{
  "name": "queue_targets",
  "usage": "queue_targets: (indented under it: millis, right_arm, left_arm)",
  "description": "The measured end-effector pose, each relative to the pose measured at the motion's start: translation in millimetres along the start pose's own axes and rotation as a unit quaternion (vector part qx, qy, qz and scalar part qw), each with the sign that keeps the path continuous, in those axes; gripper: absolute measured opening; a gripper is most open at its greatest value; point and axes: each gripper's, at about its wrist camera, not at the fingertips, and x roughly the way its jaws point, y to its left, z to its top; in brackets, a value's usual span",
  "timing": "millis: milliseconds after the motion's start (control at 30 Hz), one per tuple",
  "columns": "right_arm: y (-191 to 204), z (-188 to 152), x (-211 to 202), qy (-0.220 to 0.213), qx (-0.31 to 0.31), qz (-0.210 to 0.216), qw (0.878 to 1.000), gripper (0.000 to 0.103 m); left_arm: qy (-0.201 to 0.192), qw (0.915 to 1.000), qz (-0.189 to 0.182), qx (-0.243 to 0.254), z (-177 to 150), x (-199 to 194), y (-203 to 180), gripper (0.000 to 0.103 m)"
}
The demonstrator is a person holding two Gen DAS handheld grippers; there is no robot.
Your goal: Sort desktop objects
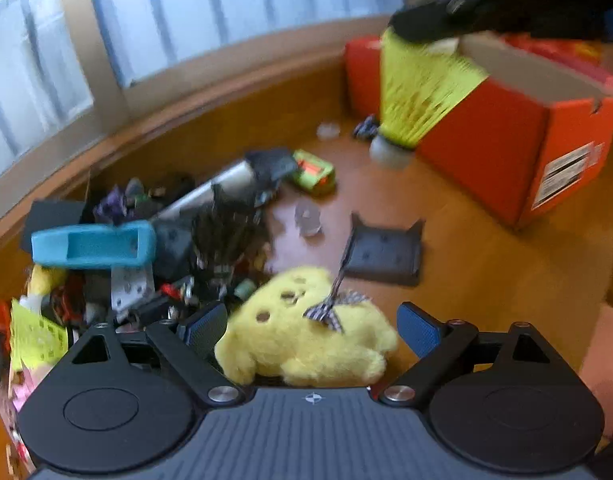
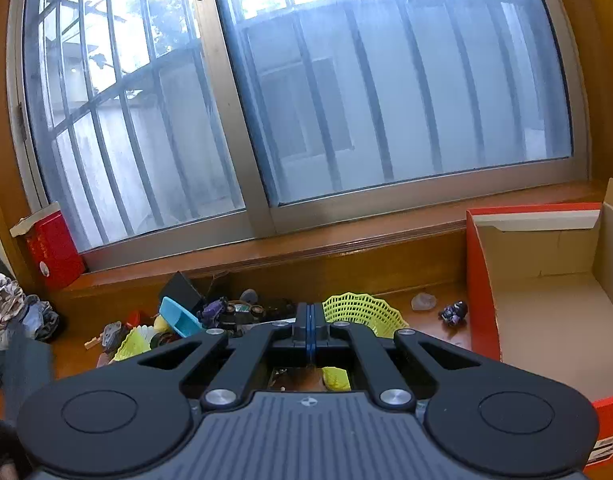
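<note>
My left gripper point(image 1: 312, 330) is open, its blue pads on either side of a yellow plush toy point(image 1: 302, 340) with a checked bow, lying on the wooden desk. My right gripper point(image 2: 311, 334) is shut on the rim of a yellow mesh shuttlecock point(image 2: 362, 314). In the left wrist view the shuttlecock point(image 1: 418, 92) hangs cork-down from the right gripper point(image 1: 430, 24), just left of the open orange cardboard box point(image 1: 502, 136). The box point(image 2: 482, 280) stands at the right in the right wrist view; its inside looks bare.
A pile of small objects sits at the left: a blue silicone case point(image 1: 94, 244), a silver cylinder point(image 1: 214, 192), a green toy point(image 1: 312, 170), black parts. A black bracket point(image 1: 384, 254) and clear lids lie mid-desk. A window is behind. A red box point(image 2: 52, 248) stands on the sill.
</note>
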Motion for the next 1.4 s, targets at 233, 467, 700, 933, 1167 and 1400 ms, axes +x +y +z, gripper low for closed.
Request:
queue_targets:
  millis: [233, 467, 700, 933, 1167, 1400]
  right_arm:
    - [-5, -8, -3, 0.019, -0.005, 0.013, 1.000, 0.001]
    - [-1, -11, -4, 0.016, 0.005, -0.020, 1.000, 0.001]
    - [3, -10, -8, 0.004, 0.006, -0.038, 0.999, 0.001]
    - [-9, 8, -11, -0.009, -0.009, -0.024, 1.000, 0.001]
    - [-40, 36, -28, -0.037, -0.020, -0.013, 0.999, 0.001]
    - [-82, 53, -43, -0.062, -0.017, -0.028, 0.998, 0.001]
  left_arm:
    - [0.022, 0.9990, 0.026, -0.028, -8, 25, 4, 0.092]
    - [-0.025, 0.9991, 0.000, -0.034, -3, 5, 16, 0.084]
    - [-0.086, 0.9960, -0.011, -0.022, 14, -32, 19, 0.084]
    - [-0.109, 0.9931, 0.002, -0.043, 40, -40, 8, 0.084]
    - [-0.137, 0.9894, 0.011, -0.045, 79, -43, -17, 0.084]
    - [-0.159, 0.9869, 0.002, -0.028, 118, -38, -48, 0.084]
